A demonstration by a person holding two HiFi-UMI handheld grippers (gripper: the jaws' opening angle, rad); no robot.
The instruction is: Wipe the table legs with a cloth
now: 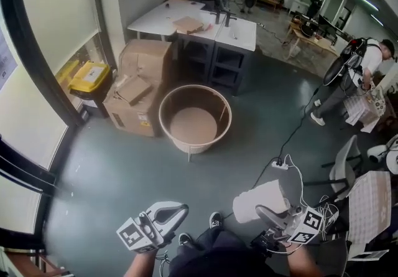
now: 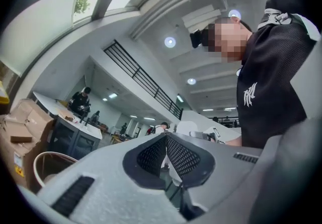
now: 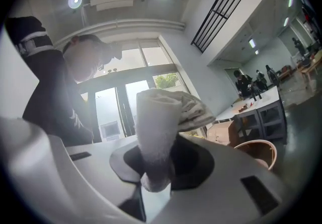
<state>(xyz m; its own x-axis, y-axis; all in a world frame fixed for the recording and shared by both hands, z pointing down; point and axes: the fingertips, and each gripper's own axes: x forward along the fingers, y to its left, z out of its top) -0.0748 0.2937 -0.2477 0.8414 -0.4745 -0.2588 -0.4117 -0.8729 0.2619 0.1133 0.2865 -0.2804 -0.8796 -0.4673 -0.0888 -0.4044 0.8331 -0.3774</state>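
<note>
My right gripper (image 1: pixel 266 212), low at the right of the head view, is shut on a white cloth (image 1: pixel 256 198). In the right gripper view the cloth (image 3: pixel 153 132) stands up folded between the jaws and flops over to the right. My left gripper (image 1: pixel 181 210) is low at the left, shut with nothing in it; its meshed pads (image 2: pixel 156 151) meet at the tips. A round table (image 1: pixel 166 125) with a raised tan rim and thin legs stands on the grey floor ahead, well apart from both grippers.
Cardboard boxes (image 1: pixel 138 86) stand left of the round table, next to a yellow-lidded bin (image 1: pixel 89 76). White tables (image 1: pixel 196 23) are at the back. A power strip (image 1: pixel 280 164) with cables and office chairs (image 1: pixel 367 198) are at the right. People stand far off.
</note>
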